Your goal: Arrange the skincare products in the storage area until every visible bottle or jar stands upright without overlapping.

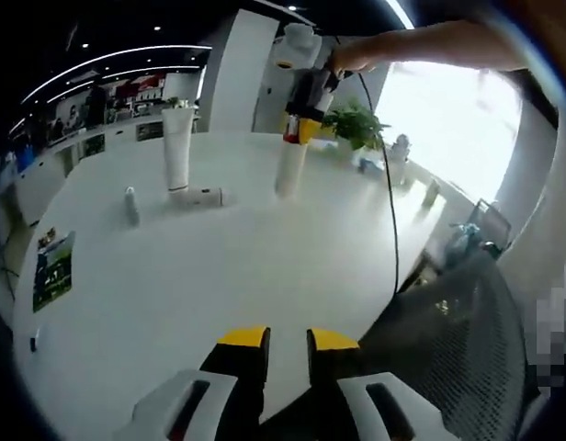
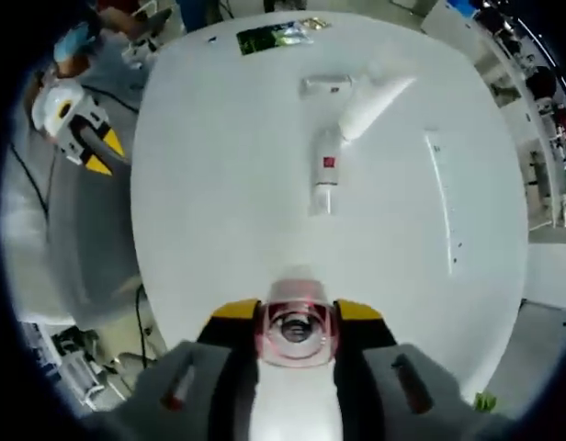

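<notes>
The right gripper (image 2: pixel 296 323) has its fingers closed on a tall white bottle (image 1: pixel 290 168), clamped just under the red-ringed cap. In the left gripper view that bottle stands upright with its base on or just above the white round table (image 1: pixel 191 303), toward the far edge near a potted plant (image 1: pixel 356 124); I cannot tell whether the base is fully down.

The left gripper (image 1: pixel 288 347) hangs off the near edge of the table, fingers slightly apart and holding nothing.

Toward the table's far left side stand an upright white tube (image 1: pixel 178 147) on its cap and a small slim bottle (image 1: pixel 131 206) nearer the left edge. A short white bottle (image 1: pixel 202 196) lies on its side, just beside the tube's foot; whether they touch is unclear. In the right gripper view the tube (image 2: pixel 373 103) and another bottle with a red label (image 2: pixel 325 175) show from above, close together.

The step in hand looks like setting the held bottle down upright. To do it well, keep the grip vertical, lower until the base sits flat, then open slowly and lift straight up so the cap does not catch and tip it. It already sits well apart from the others, which suits the no-overlap goal. The lying bottle likely needs righting next, away from the tube.
</notes>
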`<state>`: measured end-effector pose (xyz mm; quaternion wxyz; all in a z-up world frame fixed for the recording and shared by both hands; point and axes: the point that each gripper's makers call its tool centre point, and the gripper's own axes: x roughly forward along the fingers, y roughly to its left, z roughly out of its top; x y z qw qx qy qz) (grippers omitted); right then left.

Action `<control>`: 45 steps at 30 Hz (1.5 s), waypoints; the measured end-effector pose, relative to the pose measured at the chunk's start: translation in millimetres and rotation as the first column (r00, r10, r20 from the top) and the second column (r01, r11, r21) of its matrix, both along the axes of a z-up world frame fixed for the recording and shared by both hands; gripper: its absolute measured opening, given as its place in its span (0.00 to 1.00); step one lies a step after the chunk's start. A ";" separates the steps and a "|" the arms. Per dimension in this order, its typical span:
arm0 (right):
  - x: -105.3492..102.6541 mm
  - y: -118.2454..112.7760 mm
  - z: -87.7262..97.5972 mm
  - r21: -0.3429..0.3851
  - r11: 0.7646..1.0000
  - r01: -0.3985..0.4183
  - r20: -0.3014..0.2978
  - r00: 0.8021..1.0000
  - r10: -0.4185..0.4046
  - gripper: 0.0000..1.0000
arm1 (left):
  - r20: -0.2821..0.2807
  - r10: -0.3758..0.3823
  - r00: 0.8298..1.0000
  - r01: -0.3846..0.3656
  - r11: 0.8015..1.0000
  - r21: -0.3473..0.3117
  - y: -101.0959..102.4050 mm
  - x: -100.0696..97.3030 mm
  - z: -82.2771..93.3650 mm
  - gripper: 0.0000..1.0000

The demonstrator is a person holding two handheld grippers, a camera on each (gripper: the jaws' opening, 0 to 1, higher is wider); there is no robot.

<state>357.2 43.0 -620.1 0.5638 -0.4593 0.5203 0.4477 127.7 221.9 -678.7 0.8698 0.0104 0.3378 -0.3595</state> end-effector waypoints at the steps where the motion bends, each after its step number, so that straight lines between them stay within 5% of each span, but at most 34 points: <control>1: 4.7 0.4 -1.0 -0.004 1.000 -0.003 -0.002 1.000 0.003 0.30 | 0.006 -0.004 1.000 0.003 1.000 0.003 -0.2 0.1 0.2 0.17; 24: 84.6 29.5 -1.8 -0.050 0.994 -0.100 0.022 0.995 0.101 0.29 | -0.006 0.059 0.998 -0.059 0.998 0.009 11.6 8.2 -4.7 0.17; 45: 104.3 81.0 -12.2 -0.003 0.984 -0.176 0.010 0.984 0.176 0.29 | 0.007 0.125 0.992 -0.126 0.992 0.014 26.7 17.7 -7.2 0.17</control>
